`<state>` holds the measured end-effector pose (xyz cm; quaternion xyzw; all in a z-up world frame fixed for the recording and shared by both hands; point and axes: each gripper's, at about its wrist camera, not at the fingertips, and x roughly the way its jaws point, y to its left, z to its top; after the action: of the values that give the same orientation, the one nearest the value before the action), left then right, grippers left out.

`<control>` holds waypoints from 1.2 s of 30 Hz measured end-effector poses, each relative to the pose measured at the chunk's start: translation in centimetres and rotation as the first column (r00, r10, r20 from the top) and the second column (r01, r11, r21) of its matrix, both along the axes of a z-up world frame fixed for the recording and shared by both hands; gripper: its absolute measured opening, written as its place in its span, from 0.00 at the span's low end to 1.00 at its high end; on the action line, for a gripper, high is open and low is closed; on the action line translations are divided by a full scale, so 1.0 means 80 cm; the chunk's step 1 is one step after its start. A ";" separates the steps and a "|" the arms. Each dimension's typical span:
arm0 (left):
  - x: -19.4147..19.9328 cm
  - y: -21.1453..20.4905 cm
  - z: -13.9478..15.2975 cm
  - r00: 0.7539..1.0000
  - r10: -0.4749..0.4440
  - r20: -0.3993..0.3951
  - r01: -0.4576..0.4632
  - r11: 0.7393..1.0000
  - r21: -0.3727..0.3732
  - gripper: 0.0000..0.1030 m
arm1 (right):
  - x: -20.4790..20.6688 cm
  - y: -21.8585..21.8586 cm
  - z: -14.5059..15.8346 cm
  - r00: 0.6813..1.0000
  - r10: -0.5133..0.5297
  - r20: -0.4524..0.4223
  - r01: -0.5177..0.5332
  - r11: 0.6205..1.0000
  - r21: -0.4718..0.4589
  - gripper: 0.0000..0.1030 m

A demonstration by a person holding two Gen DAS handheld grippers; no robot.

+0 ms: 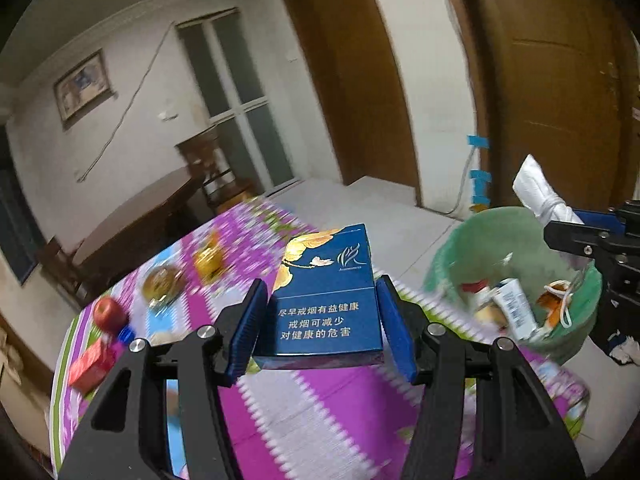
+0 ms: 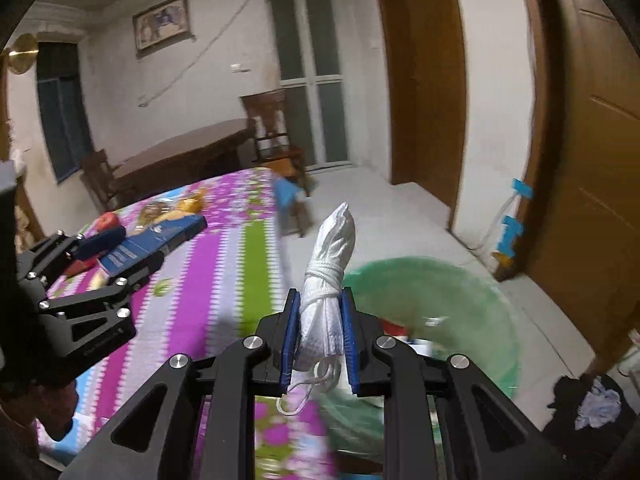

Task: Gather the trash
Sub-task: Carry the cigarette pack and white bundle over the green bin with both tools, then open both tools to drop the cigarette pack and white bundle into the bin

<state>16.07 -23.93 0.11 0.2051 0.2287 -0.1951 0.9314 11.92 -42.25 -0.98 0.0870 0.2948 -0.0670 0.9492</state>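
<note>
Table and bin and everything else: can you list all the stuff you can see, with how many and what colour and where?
Cigarette box: one, blue and gold, clamped in the left gripper.
Rolled face mask: one, white, clamped in the right gripper.
Bin: one, green, on the floor beside the table, with trash inside.
Tube: one, white, inside the bin.
Apple: one, red, on the table's far side.
Tablecloth: one, purple, green and white, covering the table.
Doors: two, brown, in the far wall.
Left gripper: one, black with blue pads.
Right gripper: one, black with blue pads.
</note>
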 end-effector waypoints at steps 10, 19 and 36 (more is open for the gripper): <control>-0.001 -0.092 -0.001 0.988 -0.153 0.027 0.152 0.988 0.019 0.52 | -0.016 -0.096 -0.009 0.992 -0.115 -0.059 0.114 0.993 -0.009 0.21; 0.001 -0.133 -0.018 0.963 -0.268 0.012 0.268 0.963 0.009 0.52 | -0.032 -0.138 -0.006 0.985 -0.154 -0.077 0.152 0.988 -0.030 0.21; 0.043 -0.136 -0.047 0.777 -0.592 -0.214 0.556 0.805 -0.208 0.52 | 0.002 -0.163 -0.037 0.969 -0.144 -0.202 0.148 0.989 0.006 0.21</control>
<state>19.52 -34.77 -3.68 0.1742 0.2658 -0.5107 0.7989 12.10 -55.26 -3.95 0.1115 0.3826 -0.1420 0.9061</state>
